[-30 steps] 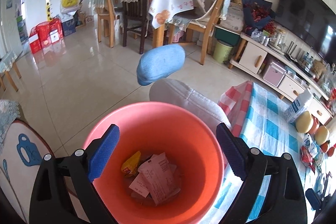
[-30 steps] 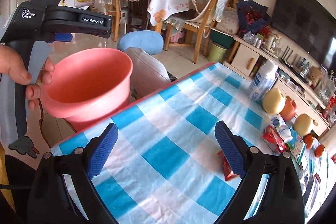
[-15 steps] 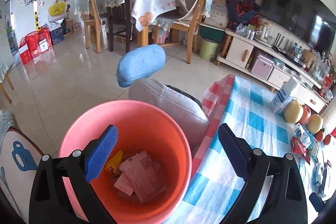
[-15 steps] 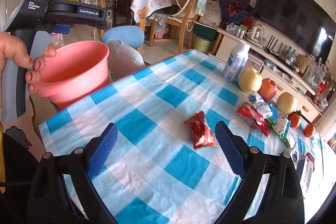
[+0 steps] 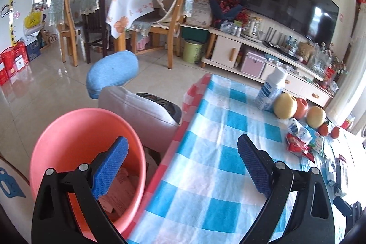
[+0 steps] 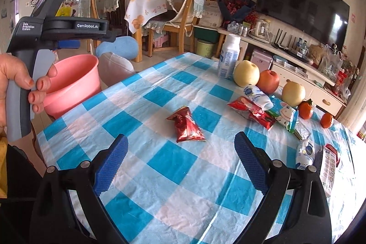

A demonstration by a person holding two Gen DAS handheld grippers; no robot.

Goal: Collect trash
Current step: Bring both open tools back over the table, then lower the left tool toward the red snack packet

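Trash closest to me is a crumpled red snack wrapper, lying alone on the blue-and-white checked worktop just ahead of my right tool, whose blue pads stand wide apart with nothing between them. My left tool is likewise spread wide and empty; one pad sits over the pink bucket, the other over the worktop. I can see paper scraps lying at the bottom of that bucket, which stands off the worktop's edge beside a grey cushioned seat.

From the right wrist view, a hand grips the grey handle of the left tool, with the bucket behind it.

Farther along the worktop I see more litter: a second red wrapper touching a squashed white pouch and a flattened milk carton. Another small white pouch lies near the right edge. Behind these stand two yellow pears, a red apple, two small oranges and an upright white bottle.
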